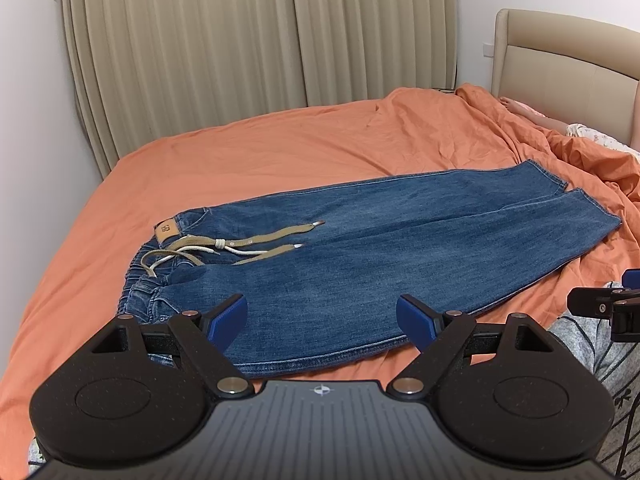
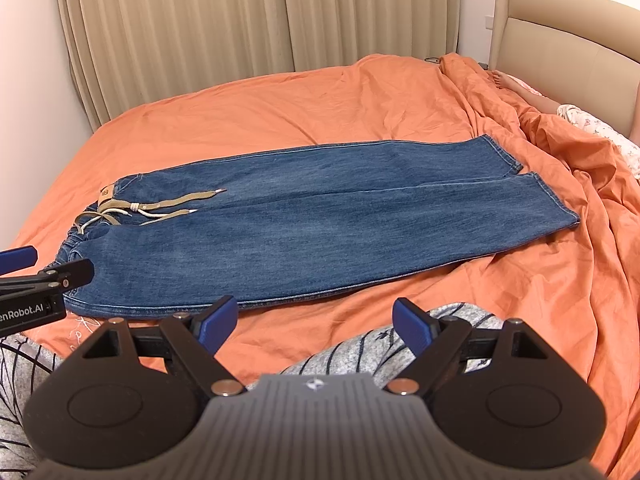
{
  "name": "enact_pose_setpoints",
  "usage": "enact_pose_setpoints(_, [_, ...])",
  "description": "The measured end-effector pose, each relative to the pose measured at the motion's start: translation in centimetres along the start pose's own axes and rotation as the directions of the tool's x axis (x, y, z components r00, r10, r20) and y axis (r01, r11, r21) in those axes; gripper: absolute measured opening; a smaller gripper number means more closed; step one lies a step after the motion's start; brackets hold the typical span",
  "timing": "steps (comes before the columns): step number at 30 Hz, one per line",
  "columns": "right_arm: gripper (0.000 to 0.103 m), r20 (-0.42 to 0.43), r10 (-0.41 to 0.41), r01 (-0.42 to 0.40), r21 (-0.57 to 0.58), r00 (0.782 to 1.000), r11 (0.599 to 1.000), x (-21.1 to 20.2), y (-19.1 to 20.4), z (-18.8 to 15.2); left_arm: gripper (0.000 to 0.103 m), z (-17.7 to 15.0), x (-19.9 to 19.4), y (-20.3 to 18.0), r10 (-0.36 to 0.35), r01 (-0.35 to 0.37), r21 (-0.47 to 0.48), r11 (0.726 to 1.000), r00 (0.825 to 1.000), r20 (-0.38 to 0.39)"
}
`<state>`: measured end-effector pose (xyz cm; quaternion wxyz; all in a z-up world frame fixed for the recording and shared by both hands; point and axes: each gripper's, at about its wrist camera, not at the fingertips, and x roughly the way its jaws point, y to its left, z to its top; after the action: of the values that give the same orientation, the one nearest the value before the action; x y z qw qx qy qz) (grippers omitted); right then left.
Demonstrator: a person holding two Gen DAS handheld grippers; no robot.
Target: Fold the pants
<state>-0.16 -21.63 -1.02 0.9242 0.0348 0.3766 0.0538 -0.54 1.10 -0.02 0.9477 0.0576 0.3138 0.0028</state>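
Nearest, the left gripper (image 1: pixel 321 320) hangs with its blue-padded fingers (image 1: pixel 230 317) spread wide and nothing between them, poised just above the near side seam of the blue jeans (image 1: pixel 360 248) close to the waistband end. The right gripper (image 2: pixel 314 320) is likewise wide open and empty, its fingers (image 2: pixel 412 322) held over a grey patterned cloth (image 2: pixel 360 344) and the bare orange sheet (image 2: pixel 320 92), just short of the jeans' near edge. In the left wrist view the right gripper's tip shows at the right border; in the right wrist view the left one shows at the left border, beside the waistband.

The jeans lie flat and full length across the bed, unfolded, with the elasticated waistband to the left and the two leg hems to the right, the legs side by side and touching. A tan drawstring with a paler cord (image 1: pixel 240 244) trails from the waist onto the denim, and a brown leather patch (image 1: pixel 167 231) sits at the far corner of the waistband.

Beyond the hems the sheet is bunched into ridges, and a person's bare foot (image 2: pixel 502 78) rests near the beige padded headboard (image 2: pixel 560 40). Pleated beige curtains (image 1: pixel 240 32) hang along the far wall.
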Motion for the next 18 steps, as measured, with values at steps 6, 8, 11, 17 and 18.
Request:
enact_pose_setpoints(6, [0.081, 0.001, 0.001, -0.001, 0.0, 1.0, 1.0, -0.02, 0.06, -0.01, 0.098, -0.02, -0.23, 0.14, 0.001, -0.001, -0.002, 1.0, 1.0, 0.004])
enact_pose_setpoints(8, [0.081, 0.0, 0.001, -0.001, 0.0, 1.0, 1.0, -0.01, 0.05, 0.0, 0.098, -0.01, -0.21, 0.08, 0.002, -0.002, -0.001, 1.0, 1.0, 0.004])
enact_pose_setpoints(11, [0.081, 0.002, 0.004, -0.004, -0.003, 1.0, 1.0, -0.16, 0.1, 0.01, 0.098, -0.02, -0.22, 0.08, 0.001, -0.001, -0.001, 1.0, 1.0, 0.004])
enact_pose_setpoints(17, [0.081, 0.009, 0.007, -0.007, -0.012, 1.0, 1.0, -0.57, 0.41, 0.07, 0.098, 0.22, -0.45, 0.47, 0.002, -0.002, -0.007, 1.0, 1.0, 0.008])
enact_pose_setpoints(18, [0.081, 0.01, 0.007, -0.007, -0.012, 1.0, 1.0, -0.65, 0.44, 0.08, 0.098, 0.21, -0.46, 0.45, 0.001, -0.001, -0.006, 1.0, 1.0, 0.008])
